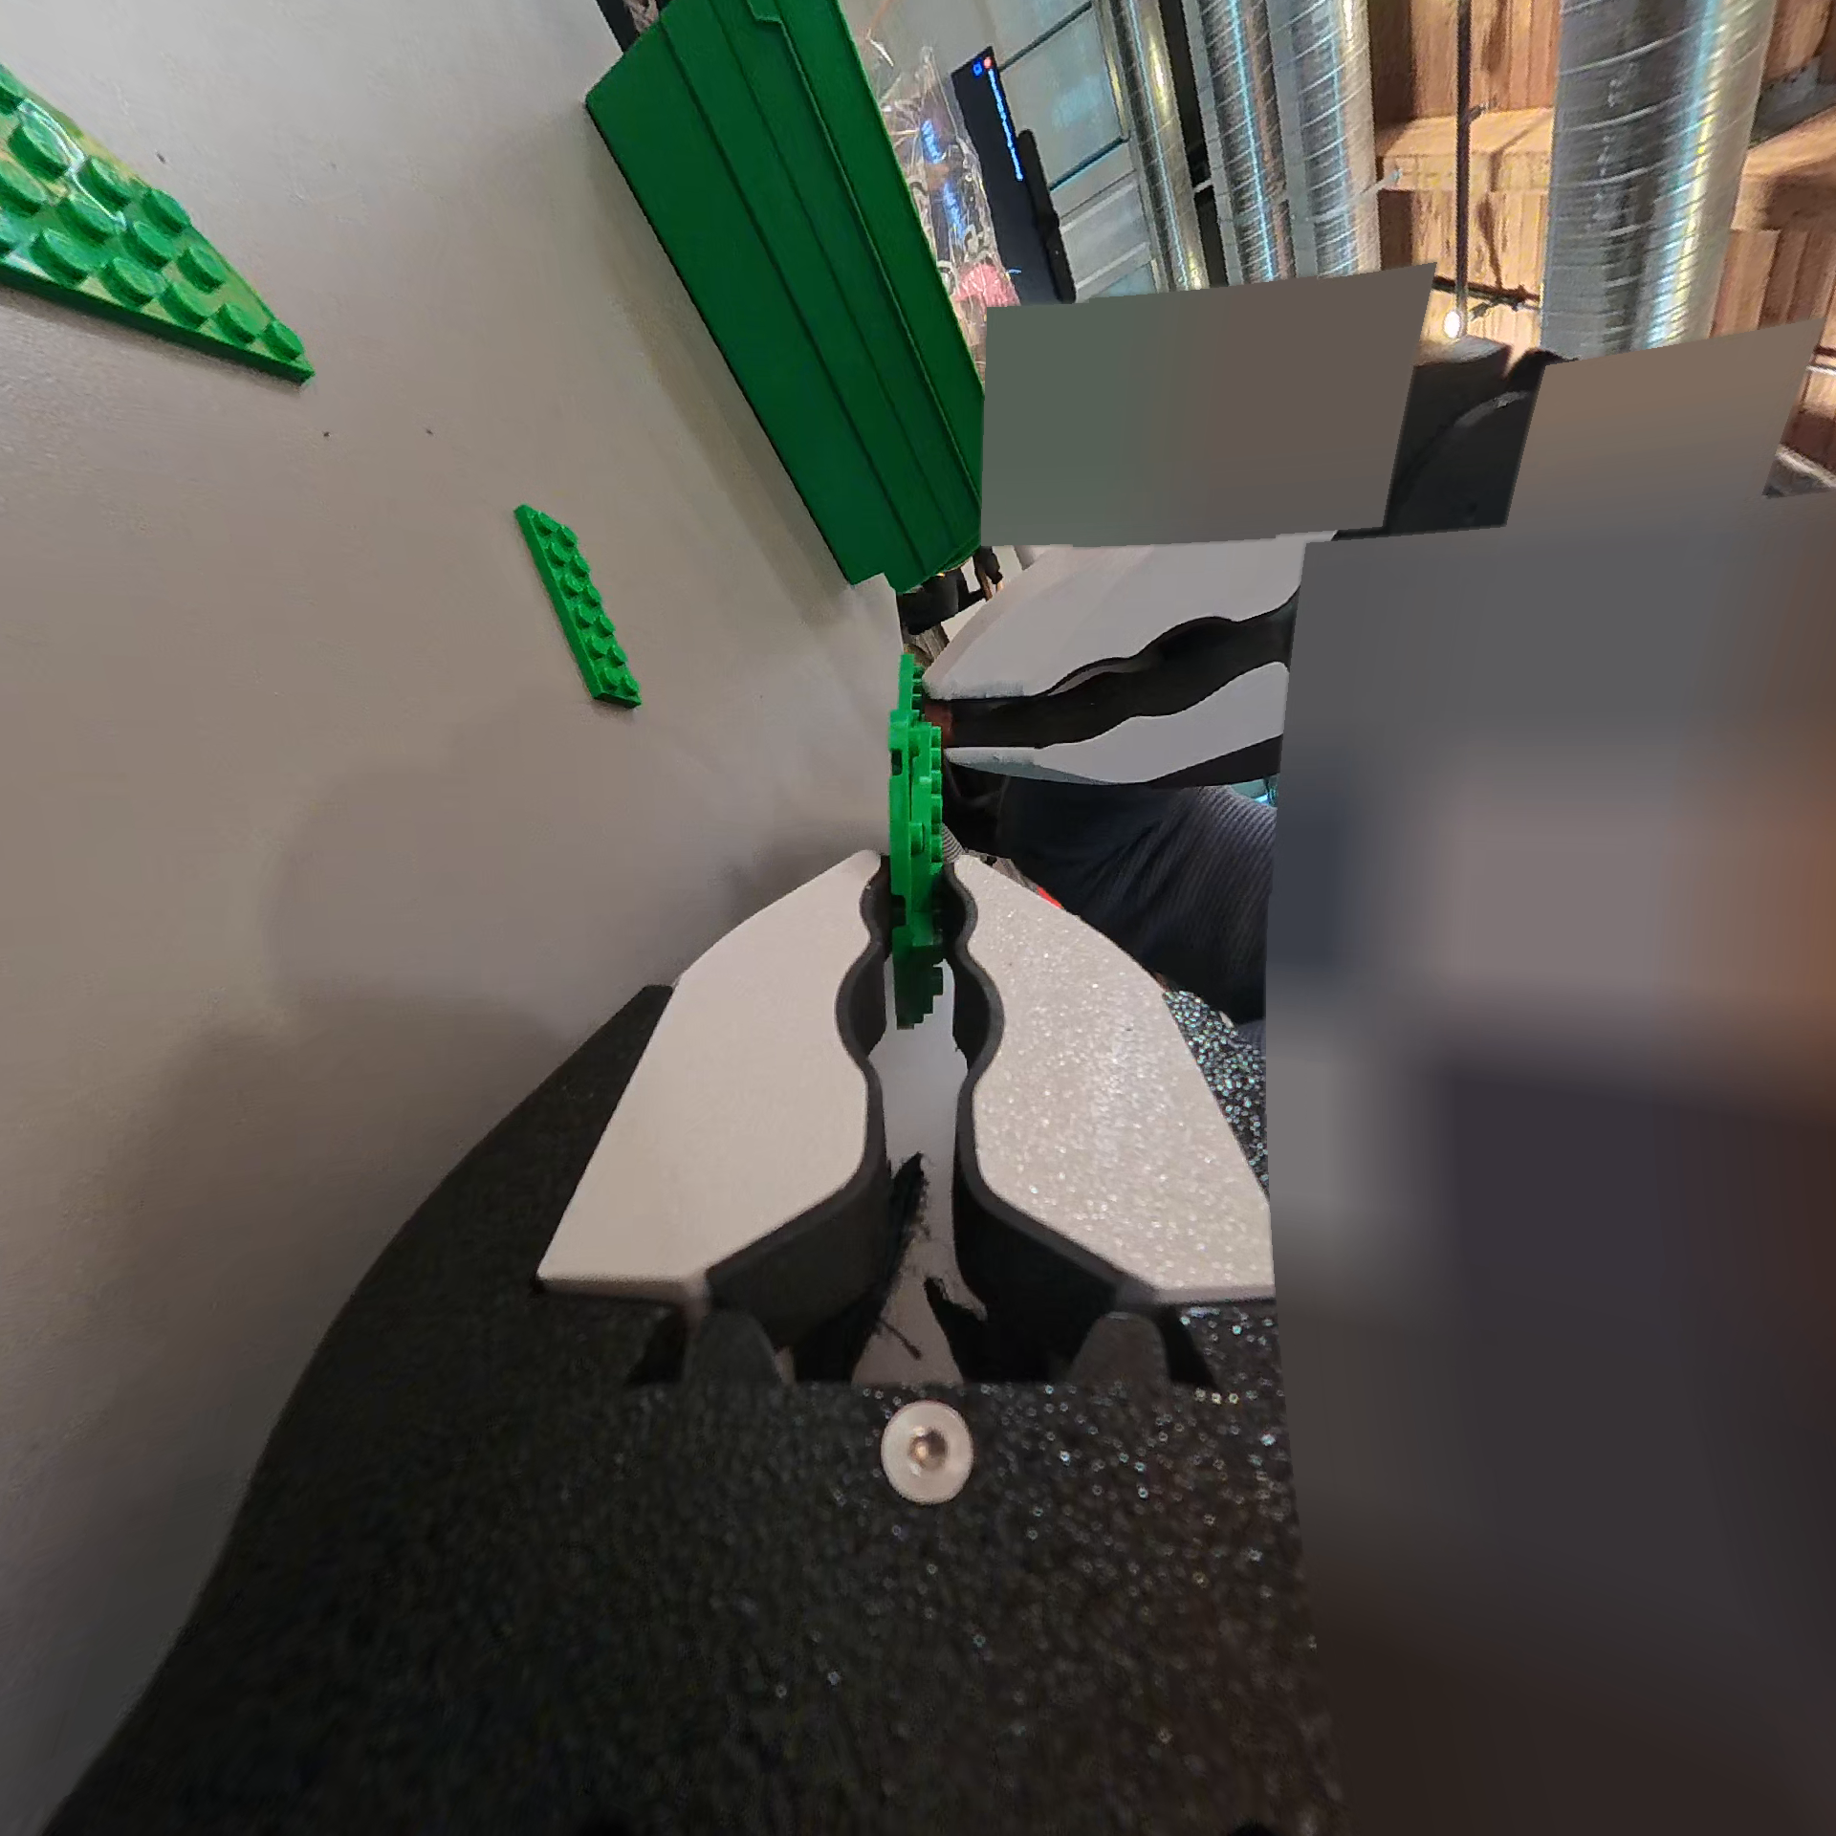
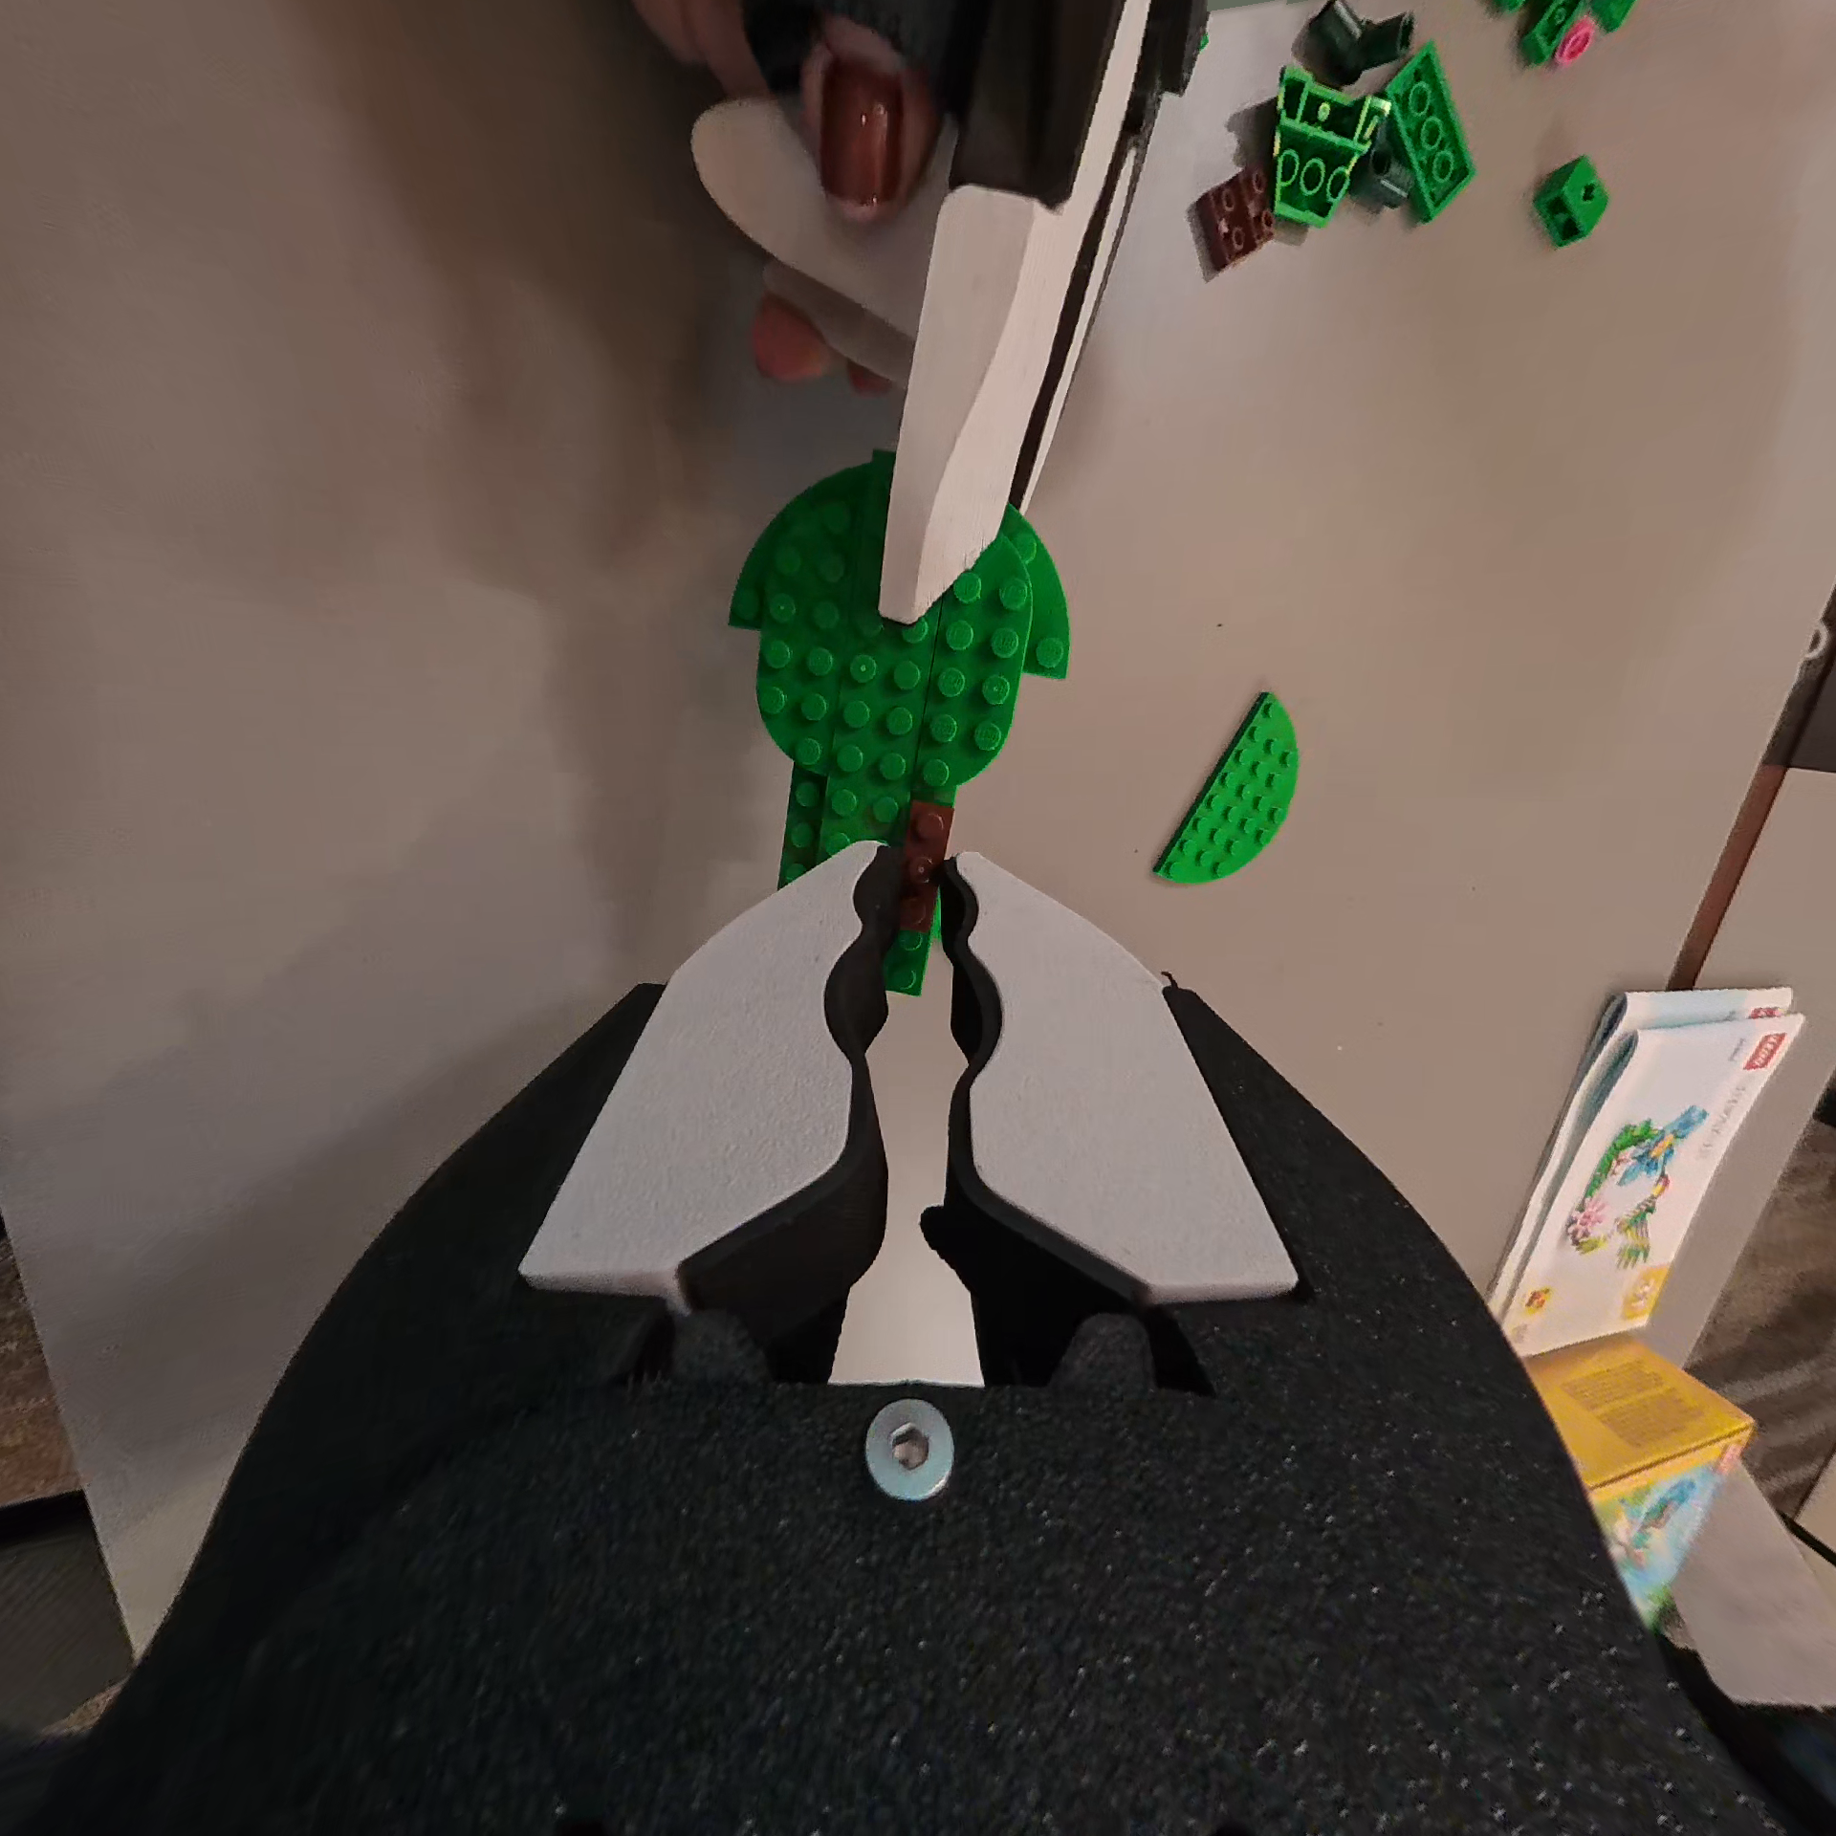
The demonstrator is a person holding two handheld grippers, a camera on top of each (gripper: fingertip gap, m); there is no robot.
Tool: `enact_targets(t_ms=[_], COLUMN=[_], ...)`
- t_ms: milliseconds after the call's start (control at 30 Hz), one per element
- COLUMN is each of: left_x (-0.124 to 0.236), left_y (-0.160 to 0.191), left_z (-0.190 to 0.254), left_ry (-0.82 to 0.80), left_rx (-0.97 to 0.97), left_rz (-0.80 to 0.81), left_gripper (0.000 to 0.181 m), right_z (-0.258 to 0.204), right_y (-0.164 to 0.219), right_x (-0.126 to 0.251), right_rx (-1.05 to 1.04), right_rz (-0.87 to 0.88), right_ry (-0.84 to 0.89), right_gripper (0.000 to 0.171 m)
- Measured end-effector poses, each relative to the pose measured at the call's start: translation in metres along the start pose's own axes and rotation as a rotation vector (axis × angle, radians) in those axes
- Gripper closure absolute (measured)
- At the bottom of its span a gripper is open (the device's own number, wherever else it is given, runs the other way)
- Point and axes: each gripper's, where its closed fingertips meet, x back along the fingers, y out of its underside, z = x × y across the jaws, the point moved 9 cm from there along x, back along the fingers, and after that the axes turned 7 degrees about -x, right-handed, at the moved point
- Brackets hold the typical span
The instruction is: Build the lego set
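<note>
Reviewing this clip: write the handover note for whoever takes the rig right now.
Left gripper: shut on the green plate assembly, held edge-on off the table.
Right gripper: shut on the brown plate, pressing it at the assembly's narrow end.
Loose on the table: half-round green plate, narrow green plate, large green plate, pile of small bricks. Instruction booklets at the right.
Done: several green plates joined.
Left: confirm the brown plate is seated, then add the loose parts.

The green plate build is shiny, bumpy plastic. The right gripper has a rough black body, matt grey fingers and a shiny metal screw.
</note>
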Motion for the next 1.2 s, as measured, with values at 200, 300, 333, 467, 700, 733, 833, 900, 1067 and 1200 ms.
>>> enact_targets(t_ms=[200,300,333,467,700,733,833,900,1067,1200], left_x=[-0.0002,-0.0004,-0.0005,-0.0002,0.0,-0.0003,-0.0008,-0.0008,-0.0009,-0.0007], left_y=[0.0003,0.0004,0.0004,0.0003,0.0003,0.0005,0.001,0.001,0.0012,0.001], left_z=[0.0006,0.0008,0.0009,0.0008,0.0011,0.0014,0.0021,0.0022,0.0027,0.0027], left_ry=[0.004,0.004,0.004,0.005,0.006,0.007,0.012,0.014,0.021,0.025], left_rx=[-0.006,-0.009,-0.01,-0.009,-0.014,-0.017,-0.023,-0.024,-0.027,-0.026], left_rz=[-0.003,-0.006,-0.006,-0.003,-0.005,-0.009,-0.015,-0.017,-0.018,-0.016], left_gripper=[0.174,0.174,0.174,0.174,0.174,0.174,0.174,0.174,0.174,0.174], right_z=[-0.0006,-0.0013,-0.0016,-0.0023,-0.0014,-0.0016,-0.0017,-0.0019,-0.0018,-0.0012], right_y=[-0.0028,-0.0039,-0.0042,-0.0052,-0.0044,-0.0045,-0.0049,-0.0054,-0.0058,-0.0056], right_x=[0.0006,0.0004,0.0004,0.0006,0.0014,0.0014,0.0019,0.0021,0.0032,0.0042], right_rx=[0.023,0.024,0.025,0.032,0.044,0.043,0.045,0.046,0.053,0.047], right_rz=[-0.012,-0.018,-0.02,-0.029,-0.064,-0.064,-0.064,-0.062,-0.065,-0.064], right_ry=[-0.004,-0.011,-0.012,-0.003,0.024,0.019,0.012,0.008,-0.003,-0.018], right_gripper=[0.163,0.163,0.163,0.163,0.163,0.163,0.163,0.163,0.163,0.163])
